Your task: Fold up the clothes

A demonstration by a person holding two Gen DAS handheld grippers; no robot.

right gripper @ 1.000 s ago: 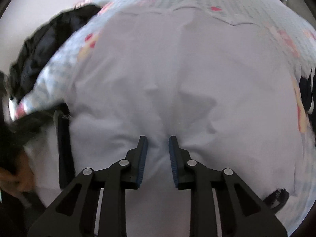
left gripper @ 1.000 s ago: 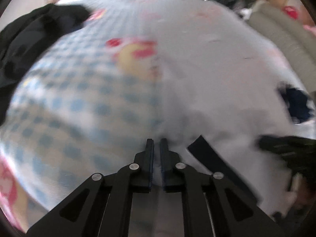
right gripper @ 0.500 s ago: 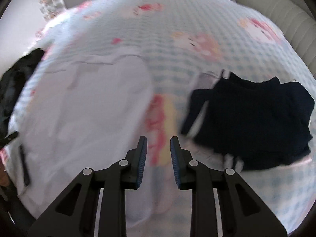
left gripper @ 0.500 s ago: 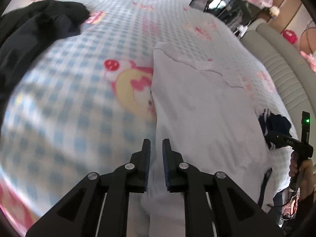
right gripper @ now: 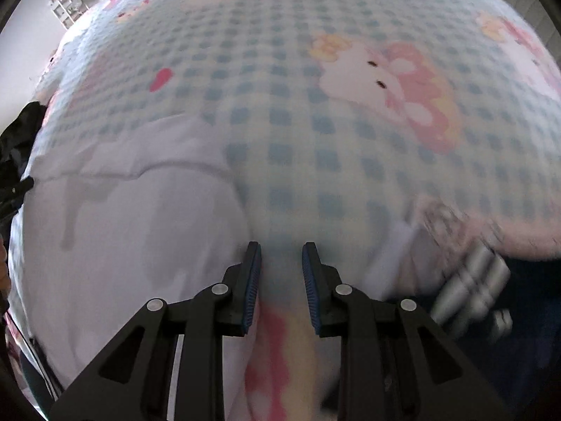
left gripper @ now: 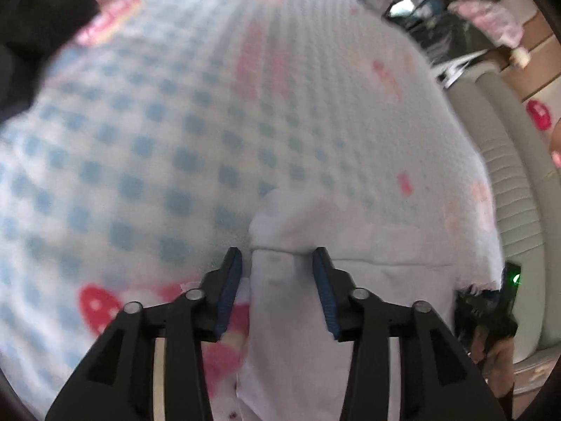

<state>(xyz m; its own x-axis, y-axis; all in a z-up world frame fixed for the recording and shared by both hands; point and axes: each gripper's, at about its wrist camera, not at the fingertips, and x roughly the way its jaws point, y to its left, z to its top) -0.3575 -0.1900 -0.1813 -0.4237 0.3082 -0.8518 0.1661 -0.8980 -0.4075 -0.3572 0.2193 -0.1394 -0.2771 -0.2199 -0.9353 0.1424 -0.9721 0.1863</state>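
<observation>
On the checked bed [right gripper: 280, 112], both grippers' fingers gape: left gripper [left gripper: 277, 263] straddles the white garment [left gripper: 350, 280], right gripper [right gripper: 281, 249] holds nothing.

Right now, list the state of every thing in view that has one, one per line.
left gripper: jaws open, straddling a top corner of the garment, not closed on it.
right gripper: jaws open, empty, over bare sheet beside the garment's edge.
white garment: lying flat on the bed, partly folded.
dark navy garment: bunched, at the right.
black clothing: heaped, far left.
checked bedsheet: spread out.
</observation>
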